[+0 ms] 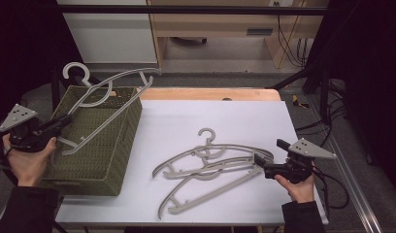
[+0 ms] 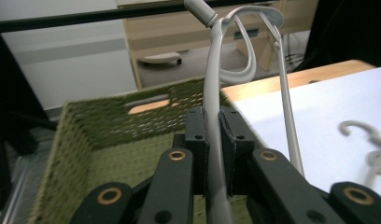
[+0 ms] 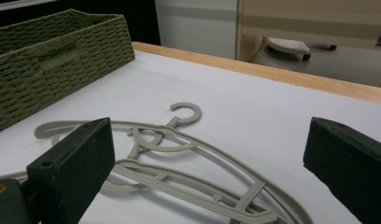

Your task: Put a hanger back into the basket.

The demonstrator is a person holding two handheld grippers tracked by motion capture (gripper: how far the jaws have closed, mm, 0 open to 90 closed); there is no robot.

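While the left gripper (image 1: 65,121) holds a grey hanger (image 1: 108,104) with its jaws clenched on one thin arm of it, the work in hand looks like lowering that hanger into the green woven basket (image 1: 116,160) at the left side of the surface (image 1: 244,121). In the high view the hanger is carried tilted above the basket, its hook (image 1: 75,72) up past the far left corner and its far arm reaching out over the basket's right wall. To do this well, I would judge that the hanger should be turned to lie along the basket's longer run and brought down flat, so that neither the hook nor the far arm catches on the woven rim; the jaws should let go only once it rests low inside. The left gripper view shows the thin arm (image 2: 215,140) pinched between the two pads, a narrow hold that could let the hanger swing. What can be seen of the basket's inside shows nothing lying in it, though much of its floor is hidden. Two more hangers (image 1: 210,167) lie overlapping on the white surface, and the right gripper (image 1: 264,165) waits at their right ends with its jaws spread wide and grasping nothing, as the right gripper view confirms (image 3: 207,154).
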